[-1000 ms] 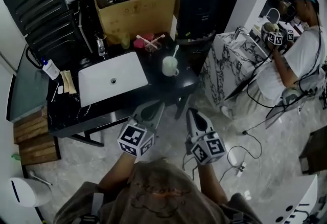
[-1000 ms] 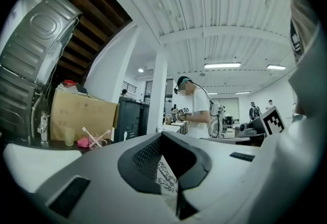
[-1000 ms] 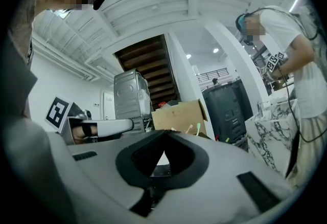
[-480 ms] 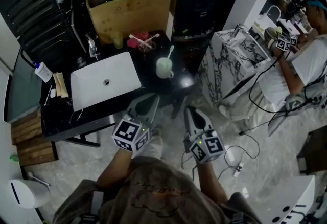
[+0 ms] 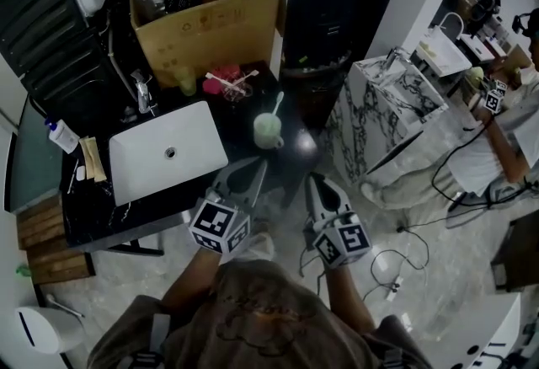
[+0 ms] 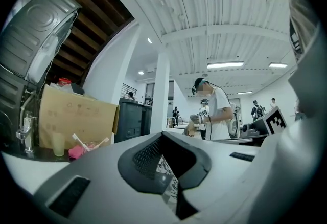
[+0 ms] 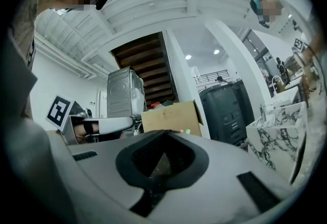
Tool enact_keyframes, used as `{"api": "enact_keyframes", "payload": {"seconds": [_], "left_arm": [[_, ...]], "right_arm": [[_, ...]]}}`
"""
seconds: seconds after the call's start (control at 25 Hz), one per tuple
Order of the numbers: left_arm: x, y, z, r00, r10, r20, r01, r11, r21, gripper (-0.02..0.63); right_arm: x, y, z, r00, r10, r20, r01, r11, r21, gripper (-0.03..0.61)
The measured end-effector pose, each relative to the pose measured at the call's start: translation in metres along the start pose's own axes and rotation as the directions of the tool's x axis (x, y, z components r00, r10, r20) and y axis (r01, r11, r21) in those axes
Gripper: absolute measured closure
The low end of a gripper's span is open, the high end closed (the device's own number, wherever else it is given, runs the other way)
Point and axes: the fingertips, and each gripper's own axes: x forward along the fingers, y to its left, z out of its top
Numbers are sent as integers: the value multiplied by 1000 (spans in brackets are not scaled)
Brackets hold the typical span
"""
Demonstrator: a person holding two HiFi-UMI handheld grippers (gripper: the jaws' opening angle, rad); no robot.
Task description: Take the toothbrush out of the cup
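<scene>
Pale-green cup (image 5: pixel 267 133) stood on black worktop (image 5: pixel 238 114), toothbrush (image 5: pixel 277 103) upright in it, top tilted right | cup lay ahead of left claw (image 5: pixel 255 167), right claw (image 5: pixel 313 184) farther off | both claws were pressed together, empty.

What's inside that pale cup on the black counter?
A toothbrush stands in the cup, its top sticking out above the rim. Its lower end and anything else inside are hidden by the cup's wall.
</scene>
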Motion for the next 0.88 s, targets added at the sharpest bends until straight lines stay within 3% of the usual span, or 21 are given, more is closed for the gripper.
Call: {"api": "enact_keyframes", "payload": {"seconds": [0.32,0.36,0.44,0.52,0.88], "left_arm": [[27,18,-1,1000,8,6,-8,1000,9,612],[29,20,-1,1000,13,8,-13,1000,7,588],[33,24,-1,1000,28,11,-27,1000,-3,470],[36,27,0,999,41,11,-41,999,-6,444],[59,44,-15,998,58,-28,-59,998,-6,440]], "right_arm": [[28,-15,-2,1000,19,-3,-19,1000,1,577],[30,-16,-3,1000,22,-3,-22,1000,2,577],[34,-18,-2,1000,29,-3,-29,1000,2,577],[38,-19,-3,999,36,-6,-36,999,0,577],[44,-25,-7,998,53,-28,-53,999,9,577]]}}
